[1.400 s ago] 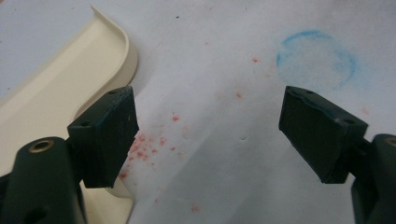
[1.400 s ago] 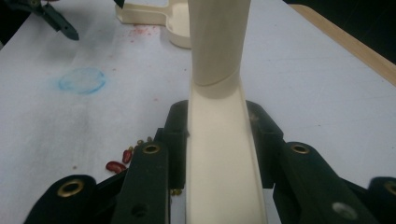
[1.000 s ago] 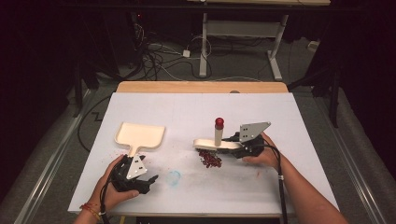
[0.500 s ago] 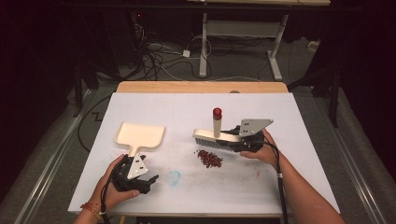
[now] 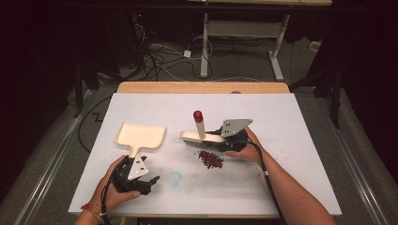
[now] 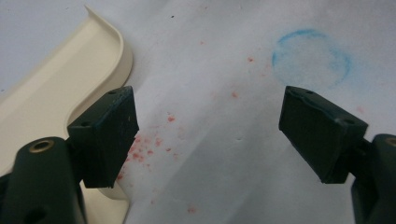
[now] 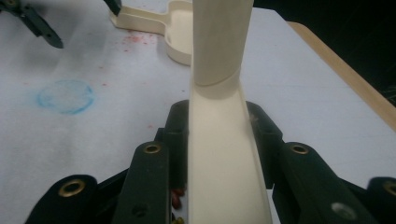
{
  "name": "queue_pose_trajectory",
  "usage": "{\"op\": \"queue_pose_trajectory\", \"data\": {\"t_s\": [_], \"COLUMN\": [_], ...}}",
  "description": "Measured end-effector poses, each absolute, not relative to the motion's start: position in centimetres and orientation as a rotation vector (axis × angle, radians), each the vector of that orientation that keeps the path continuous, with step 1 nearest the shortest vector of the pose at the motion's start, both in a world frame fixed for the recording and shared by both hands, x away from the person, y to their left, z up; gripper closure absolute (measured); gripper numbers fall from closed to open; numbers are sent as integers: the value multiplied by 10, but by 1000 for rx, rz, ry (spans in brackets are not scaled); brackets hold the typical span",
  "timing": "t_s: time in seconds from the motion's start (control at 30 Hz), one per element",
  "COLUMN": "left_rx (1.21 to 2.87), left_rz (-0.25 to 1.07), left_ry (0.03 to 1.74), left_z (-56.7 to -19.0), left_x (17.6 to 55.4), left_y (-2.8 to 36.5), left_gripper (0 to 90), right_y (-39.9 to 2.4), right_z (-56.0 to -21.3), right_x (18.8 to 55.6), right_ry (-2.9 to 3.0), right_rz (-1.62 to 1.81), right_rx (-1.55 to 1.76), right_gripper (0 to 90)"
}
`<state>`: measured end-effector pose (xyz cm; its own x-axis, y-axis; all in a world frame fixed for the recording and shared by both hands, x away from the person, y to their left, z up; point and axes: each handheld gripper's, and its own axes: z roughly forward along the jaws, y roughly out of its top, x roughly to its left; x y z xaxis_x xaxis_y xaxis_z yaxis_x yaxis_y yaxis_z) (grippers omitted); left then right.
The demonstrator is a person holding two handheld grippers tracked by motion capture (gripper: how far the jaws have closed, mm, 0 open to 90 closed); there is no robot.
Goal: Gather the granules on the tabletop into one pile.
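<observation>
A cream brush (image 5: pixel 199 137) with an upright red-tipped handle hangs just above the white table cover, and my right gripper (image 5: pixel 218 139) is shut on its back end. In the right gripper view the brush body (image 7: pixel 219 158) runs straight out between the jaws of the right gripper (image 7: pixel 219 135). A small pile of red beans (image 5: pixel 210 159) lies just in front of the brush. The cream dustpan (image 5: pixel 141 136) lies flat at the left, its handle toward my left gripper (image 5: pixel 149 182). That left gripper (image 6: pixel 210 121) stands open with nothing between its pads, with the dustpan (image 6: pixel 60 93) beside its left jaw.
A blue chalk circle (image 5: pixel 174 178) is drawn on the cover between the two hands, also seen as the circle (image 6: pixel 310 58) ahead of the left jaws. Faint red specks (image 6: pixel 144 147) dot the cover. The wooden table edge (image 5: pixel 202 87) runs along the far side.
My right gripper has carried the brush a little to the left, toward the dustpan. The bean pile and the left gripper have stayed put.
</observation>
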<state>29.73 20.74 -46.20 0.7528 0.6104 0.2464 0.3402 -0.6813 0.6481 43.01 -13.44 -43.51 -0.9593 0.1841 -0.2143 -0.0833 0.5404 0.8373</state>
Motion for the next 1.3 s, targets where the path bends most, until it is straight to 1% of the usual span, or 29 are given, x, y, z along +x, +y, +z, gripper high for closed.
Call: {"op": "queue_pose_trajectory", "data": {"t_s": [0.3, 0.63, 1.0, 1.3], "left_rx": [2368, 2363, 2353, 2348], "left_rz": [609, 615, 635, 637], "left_ry": [707, 704, 695, 693], "left_z": [-462, -462, -459, -458], "left_x": [297, 298, 296, 294], "left_y": [207, 206, 207, 208], "left_gripper": [185, 185, 185, 185], "right_y": [-153, -182, -205, -241], "right_z": [-432, -423, -399, -384], "right_x": [423, 417, 389, 357], "right_ry": [2561, 2452, 2357, 2333], "right_rz": [1378, 1429, 1355, 1324], "right_rx": [13, 165, 292, 423], "right_gripper": [671, 671, 671, 671]}}
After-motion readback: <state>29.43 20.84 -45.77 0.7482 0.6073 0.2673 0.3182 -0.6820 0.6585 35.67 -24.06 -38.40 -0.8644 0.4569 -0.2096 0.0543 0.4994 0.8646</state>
